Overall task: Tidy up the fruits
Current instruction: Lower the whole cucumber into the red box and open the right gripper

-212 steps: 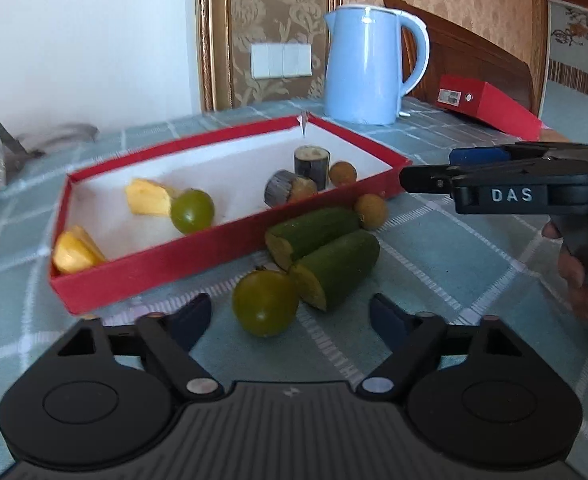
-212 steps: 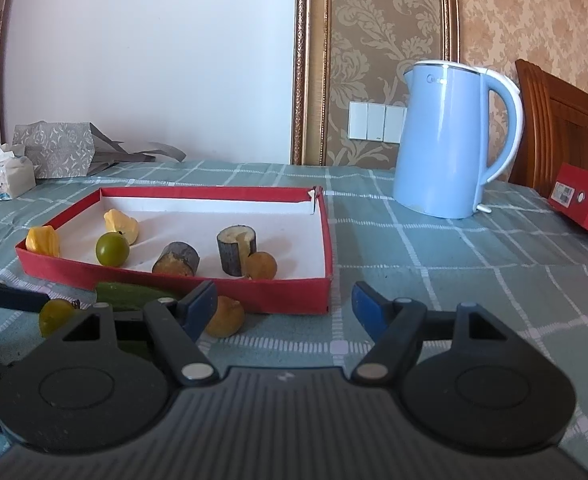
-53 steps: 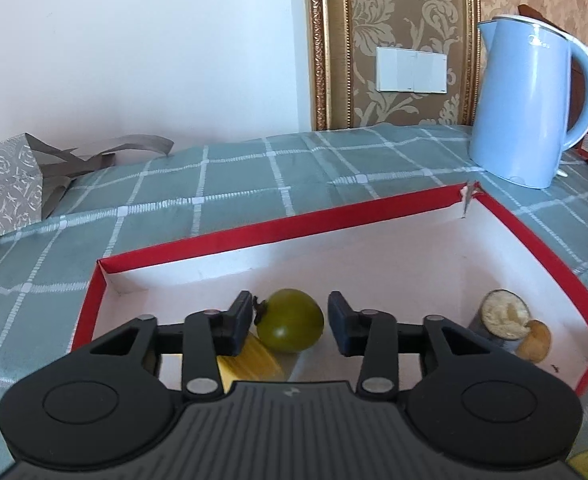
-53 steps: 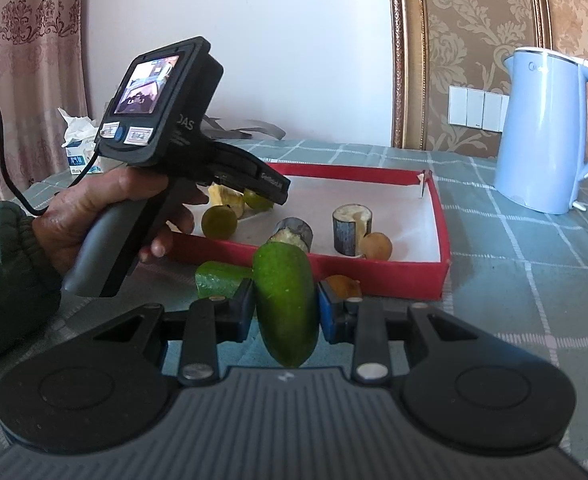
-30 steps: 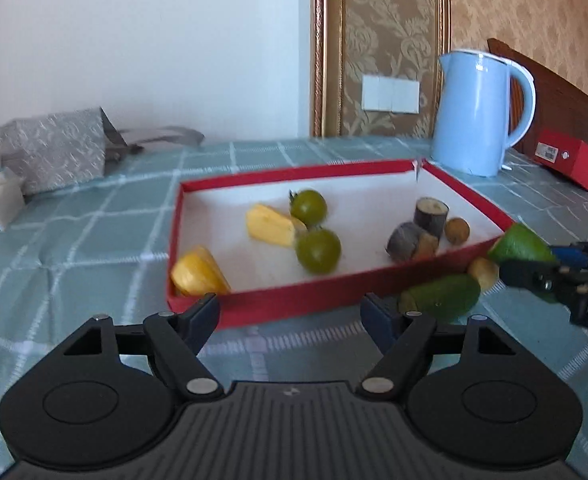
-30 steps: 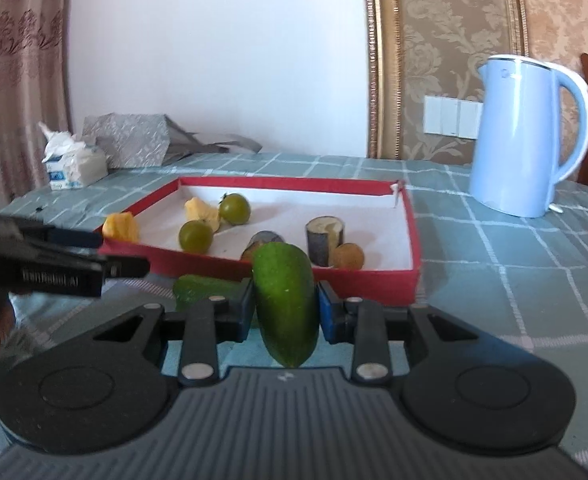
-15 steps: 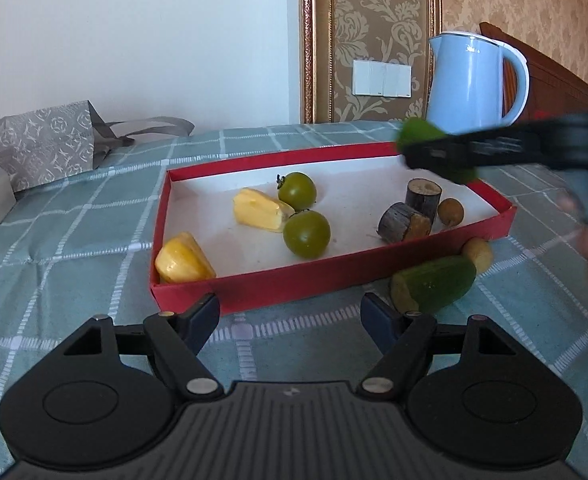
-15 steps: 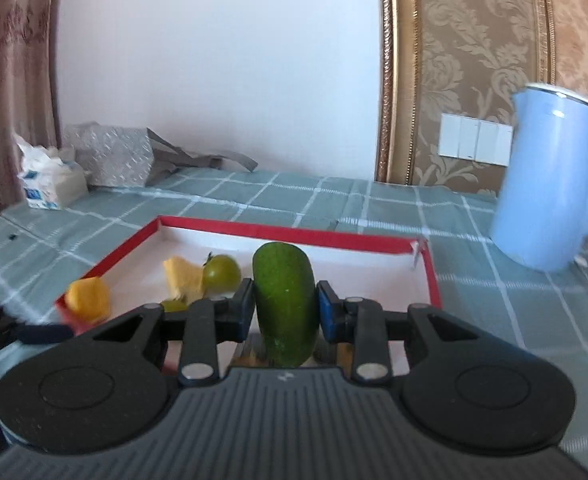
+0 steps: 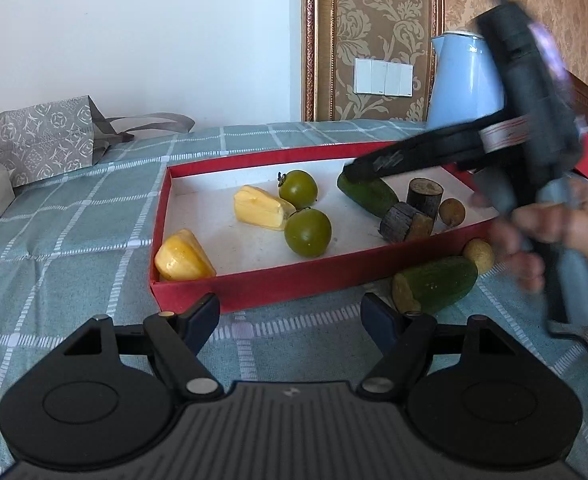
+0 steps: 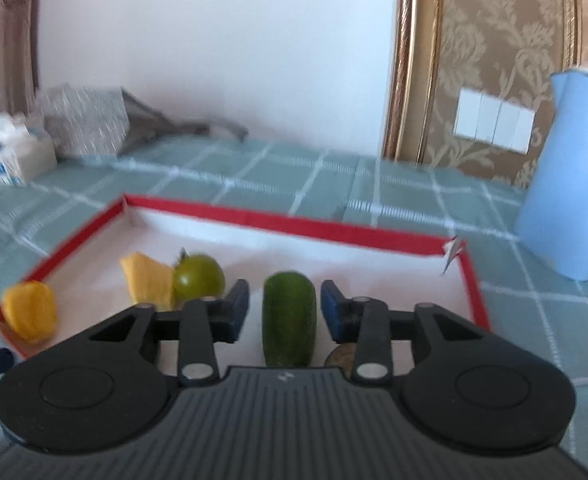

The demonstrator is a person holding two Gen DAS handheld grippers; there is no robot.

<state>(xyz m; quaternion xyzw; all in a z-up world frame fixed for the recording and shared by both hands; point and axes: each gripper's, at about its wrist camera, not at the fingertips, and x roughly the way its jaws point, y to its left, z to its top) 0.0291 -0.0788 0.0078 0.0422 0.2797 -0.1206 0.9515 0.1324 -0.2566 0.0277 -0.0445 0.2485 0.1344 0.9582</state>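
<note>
Black plastic fills the bottom of the left wrist view: the left hand-held gripper (image 9: pixel 290 318) hangs with its jaws standing wide and nothing between them, over the checked cloth of the worktop (image 9: pixel 74 248) just short of the red tray (image 9: pixel 254 288). It has not shifted over the last second.

Just beyond it, still outside the tray on the cloth, lie the second cucumber half (image 9: pixel 434 284) and a small brown fruit (image 9: pixel 479 250), touching or nearly touching each other against the tray's near wall.

Inside the tray is the change. A second ago the right hand-held gripper (image 10: pixel 285 312) was clamped on a cucumber half (image 10: pixel 289 316) out over the worktop; now it has carried that piece across the rim, and its jaws are opening, the pads drawn clear of both sides with the cucumber lying between them on the white tray floor. From the left view the cucumber rests beside the two dark cut stumps (image 9: pixel 414 210), with the right tool's tips just over its far end.

Farther in sit two green tomatoes (image 9: pixel 308 232) and two yellow pieces (image 9: pixel 260 208).

By my reading this placement is done, and the remaining loose cucumber half and brown fruit are what the task still calls for.
</note>
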